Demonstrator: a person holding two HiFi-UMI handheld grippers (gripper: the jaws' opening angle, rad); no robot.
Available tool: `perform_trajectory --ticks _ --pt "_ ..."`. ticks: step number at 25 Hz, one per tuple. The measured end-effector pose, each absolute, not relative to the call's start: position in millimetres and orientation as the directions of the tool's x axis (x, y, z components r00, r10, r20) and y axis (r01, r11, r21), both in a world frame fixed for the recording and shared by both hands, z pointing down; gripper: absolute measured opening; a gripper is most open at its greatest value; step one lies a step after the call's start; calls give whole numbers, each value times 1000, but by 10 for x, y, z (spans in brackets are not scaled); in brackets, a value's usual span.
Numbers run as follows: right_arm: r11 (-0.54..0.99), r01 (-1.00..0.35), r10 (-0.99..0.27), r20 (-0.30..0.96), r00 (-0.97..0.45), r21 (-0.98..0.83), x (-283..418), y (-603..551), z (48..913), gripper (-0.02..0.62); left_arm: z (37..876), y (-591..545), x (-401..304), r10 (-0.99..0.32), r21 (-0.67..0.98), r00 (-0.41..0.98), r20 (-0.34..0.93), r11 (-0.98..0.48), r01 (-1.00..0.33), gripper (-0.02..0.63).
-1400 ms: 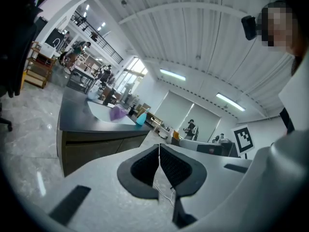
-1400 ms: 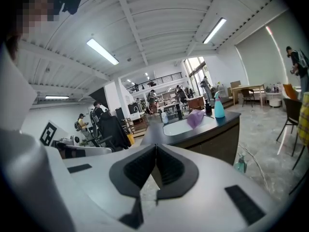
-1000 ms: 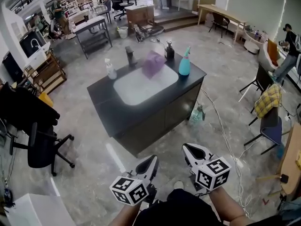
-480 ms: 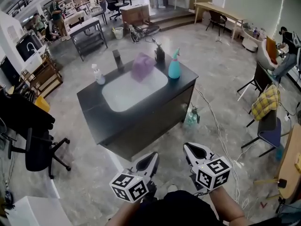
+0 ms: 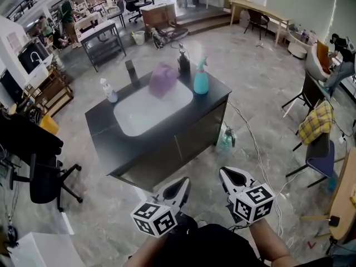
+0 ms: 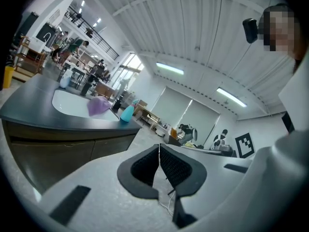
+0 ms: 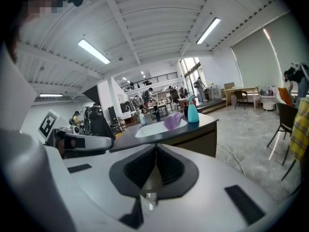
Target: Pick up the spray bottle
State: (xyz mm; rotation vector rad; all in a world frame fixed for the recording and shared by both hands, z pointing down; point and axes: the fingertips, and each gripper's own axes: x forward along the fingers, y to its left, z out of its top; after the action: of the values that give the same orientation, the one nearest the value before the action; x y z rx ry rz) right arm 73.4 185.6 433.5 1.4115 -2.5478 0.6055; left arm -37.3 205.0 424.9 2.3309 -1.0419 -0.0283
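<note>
A teal spray bottle (image 5: 201, 78) stands upright at the far right of a dark counter (image 5: 111, 149), beside its white sink (image 5: 139, 115). It shows small in the left gripper view (image 6: 127, 113) and in the right gripper view (image 7: 193, 111). My left gripper (image 5: 181, 183) and right gripper (image 5: 230, 176) are held low over the floor, well short of the counter. Both are shut with nothing between their pads.
On the counter are a purple cloth (image 5: 162, 80) at the sink's back edge, a dark pump bottle (image 5: 183, 63), a dark cylinder (image 5: 131, 71) and a small white bottle (image 5: 108, 91). A black office chair (image 5: 41, 178) stands left; chairs (image 5: 317, 138) and cables (image 5: 261, 166) lie right.
The counter and its objects have shifted down and left in the head view and look larger: I have come closer. Both grippers stay shut.
</note>
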Motion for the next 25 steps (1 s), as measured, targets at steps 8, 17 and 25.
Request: perform_trajectory --ticks 8,17,25 --pt "470 -843 -771 344 -536 -261 795 1606 4355 8 4266 1763 -276 -673 519 707 216 -534 -667 8" --pt "442 -856 -786 344 -513 -267 812 1245 4322 8 4216 1349 -234 -655 510 724 219 -556 -657 8" --pt "421 -868 -797 351 -492 -262 848 936 4288 8 4222 1025 -235 -635 524 740 224 -562 -640 8"
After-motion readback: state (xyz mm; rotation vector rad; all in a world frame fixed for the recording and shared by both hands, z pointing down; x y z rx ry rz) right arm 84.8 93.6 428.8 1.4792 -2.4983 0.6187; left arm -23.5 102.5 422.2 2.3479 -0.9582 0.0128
